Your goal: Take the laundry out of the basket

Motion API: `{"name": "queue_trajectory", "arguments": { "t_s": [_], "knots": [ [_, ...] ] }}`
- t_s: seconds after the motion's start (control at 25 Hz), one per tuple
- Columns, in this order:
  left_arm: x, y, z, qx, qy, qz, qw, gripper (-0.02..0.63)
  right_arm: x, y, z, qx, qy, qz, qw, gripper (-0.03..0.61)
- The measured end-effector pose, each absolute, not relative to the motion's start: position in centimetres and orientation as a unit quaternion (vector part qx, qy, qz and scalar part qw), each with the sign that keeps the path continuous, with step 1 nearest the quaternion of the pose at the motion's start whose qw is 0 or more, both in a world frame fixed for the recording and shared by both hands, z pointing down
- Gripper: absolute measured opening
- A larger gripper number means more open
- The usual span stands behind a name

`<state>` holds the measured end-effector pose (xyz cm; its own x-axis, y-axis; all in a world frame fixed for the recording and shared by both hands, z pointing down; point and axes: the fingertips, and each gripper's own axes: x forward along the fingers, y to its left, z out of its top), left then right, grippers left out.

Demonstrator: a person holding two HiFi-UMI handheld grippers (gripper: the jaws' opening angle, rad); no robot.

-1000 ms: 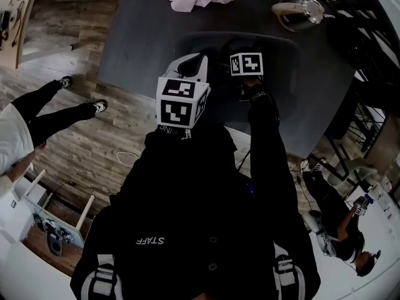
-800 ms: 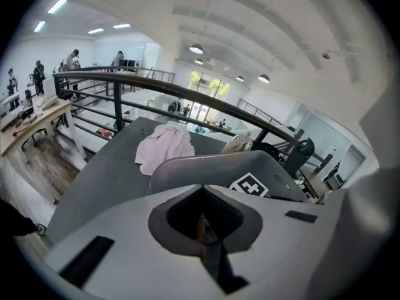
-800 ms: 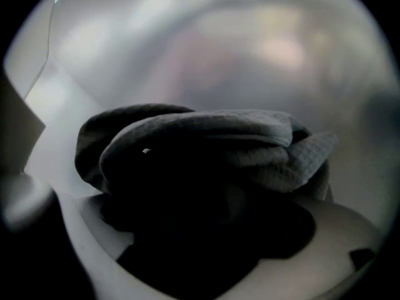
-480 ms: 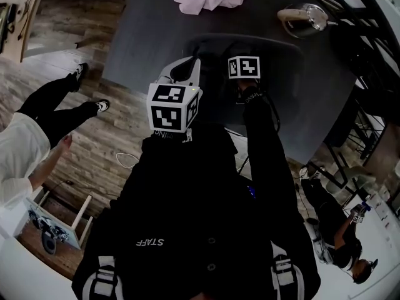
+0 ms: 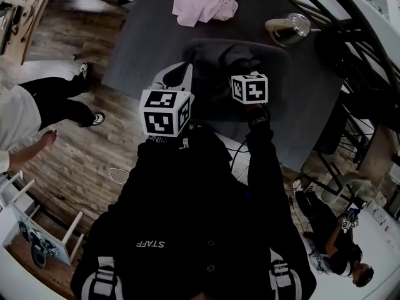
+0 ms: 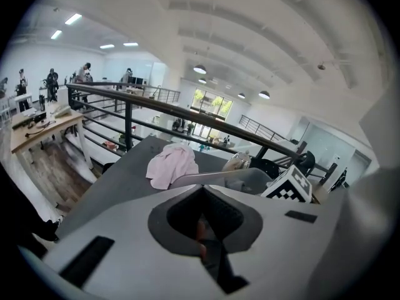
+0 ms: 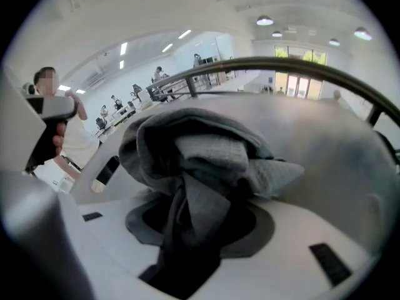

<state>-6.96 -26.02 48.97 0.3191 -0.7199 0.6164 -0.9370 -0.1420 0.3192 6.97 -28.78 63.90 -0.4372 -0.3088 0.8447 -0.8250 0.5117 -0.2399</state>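
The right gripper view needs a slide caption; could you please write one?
Right gripper, jaws closing on a grey cloth in the basket.

The worktop (image 5: 144, 42) is dark charcoal grey, and the basket (image 5: 284, 74) is a mid grey. The garment (image 5: 206, 2) is pale pink. The grey cloth (image 7: 206, 161) has a fine waffle-check weave, lighter on its folds and darker below. The right claw (image 7: 187, 242), pale grey-white with a dark grey recess, is closing with that cloth between its jaws. The left claw (image 6: 201, 230) is the same grey-white. Both carry white cubes patterned with black squares. The floor (image 5: 75, 142) is grey-brown wood planking.
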Motion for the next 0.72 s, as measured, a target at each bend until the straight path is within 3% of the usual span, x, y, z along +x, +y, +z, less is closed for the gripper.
{"name": "queue_trajectory", "arguments": {
  "t_s": [0.72],
  "knots": [
    [-10.1, -23.6, 36.8, 0.751, -0.615, 0.072, 0.229, 0.002, 9.4, -27.0, 37.0, 0.524, -0.828, 0.157, 0.123, 0.207]
  ]
}}
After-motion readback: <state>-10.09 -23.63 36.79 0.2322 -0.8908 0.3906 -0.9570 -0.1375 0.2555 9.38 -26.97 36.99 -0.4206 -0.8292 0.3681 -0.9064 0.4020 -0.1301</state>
